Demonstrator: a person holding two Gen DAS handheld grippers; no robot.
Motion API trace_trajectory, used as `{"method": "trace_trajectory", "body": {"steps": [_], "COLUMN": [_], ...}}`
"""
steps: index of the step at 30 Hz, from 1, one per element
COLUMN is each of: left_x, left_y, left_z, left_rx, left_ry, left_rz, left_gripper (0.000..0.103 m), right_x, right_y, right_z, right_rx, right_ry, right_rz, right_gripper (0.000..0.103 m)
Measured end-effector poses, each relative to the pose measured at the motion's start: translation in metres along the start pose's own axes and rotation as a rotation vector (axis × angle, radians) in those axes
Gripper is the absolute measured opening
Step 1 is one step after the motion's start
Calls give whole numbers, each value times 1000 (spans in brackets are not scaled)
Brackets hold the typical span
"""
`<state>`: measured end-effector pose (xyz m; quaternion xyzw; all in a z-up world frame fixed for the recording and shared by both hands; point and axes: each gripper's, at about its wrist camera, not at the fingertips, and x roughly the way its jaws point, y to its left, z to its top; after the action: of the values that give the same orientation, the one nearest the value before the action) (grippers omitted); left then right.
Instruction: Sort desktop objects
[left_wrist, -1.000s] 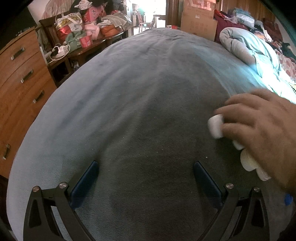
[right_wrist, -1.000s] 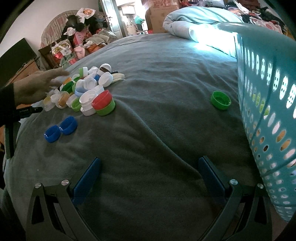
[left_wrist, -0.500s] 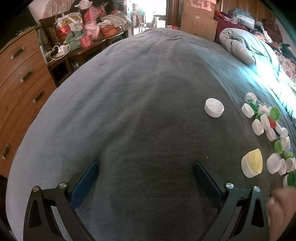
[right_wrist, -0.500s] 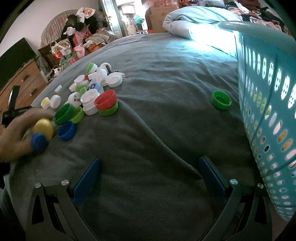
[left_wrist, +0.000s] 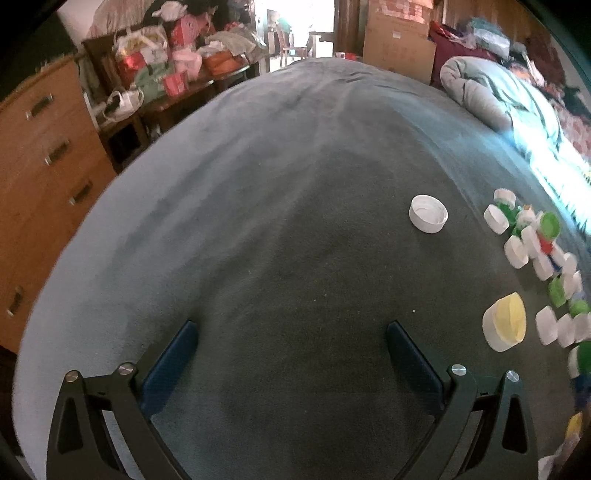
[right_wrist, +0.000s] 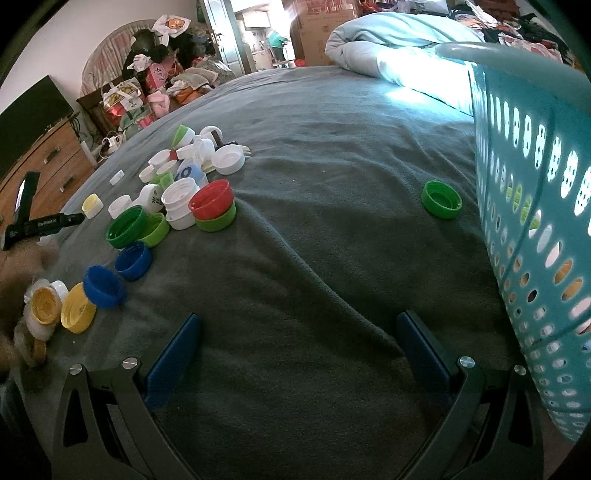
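Two grippers, both of mine with jaws spread wide and nothing between them. The left gripper (left_wrist: 291, 341) hangs low over bare grey blanket (left_wrist: 295, 221); the right gripper (right_wrist: 297, 334) does the same, with a fold of the blanket running up between its jaws.

Out from the left jaws, a lone white cap (left_wrist: 428, 213) lies open side up, well apart from the rest. Nearer on the right sits a yellow cap in a white one (left_wrist: 505, 321), and beyond it a loose row of white and green caps (left_wrist: 532, 240) trails along the edge of view.

From the right wrist I see the main heap of caps (right_wrist: 184, 184) to the left: a red cap (right_wrist: 212, 199) stacked on a light green one, white ones behind, two dark green ones beside them. Closer in lie two blue caps (right_wrist: 118, 271) and some yellow caps (right_wrist: 61, 308), where a blurred hand (right_wrist: 16, 280) is at the frame edge. A single green cap (right_wrist: 441, 199) lies alone, just beside the teal perforated basket (right_wrist: 535, 184) that fills the right side and blocks everything behind it.

All this rests on a bed. A rolled pale duvet (right_wrist: 391, 40) lies at its far end, a wooden chest of drawers (left_wrist: 40, 166) stands to the left, and a cluttered side table (left_wrist: 166, 74) holds bags and boxes.
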<state>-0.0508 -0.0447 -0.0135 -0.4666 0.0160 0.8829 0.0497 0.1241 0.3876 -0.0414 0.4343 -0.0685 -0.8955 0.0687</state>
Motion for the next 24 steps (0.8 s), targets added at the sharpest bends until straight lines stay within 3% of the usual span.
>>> {"method": "trace_trajectory", "body": {"steps": [13,24], "left_x": [1,1], "left_y": [-6,-4], "left_z": [1,2], "left_rx": [30,13], "left_ry": [0,2], "left_rz": [37,17], "left_gripper": [103,103], "right_x": [1,1], "right_y": [0,0], "right_z": [0,1], "right_rx": [-1,0], "right_ry": [-2,-2], "right_rz": [-1,1], "right_gripper": [103,103]}}
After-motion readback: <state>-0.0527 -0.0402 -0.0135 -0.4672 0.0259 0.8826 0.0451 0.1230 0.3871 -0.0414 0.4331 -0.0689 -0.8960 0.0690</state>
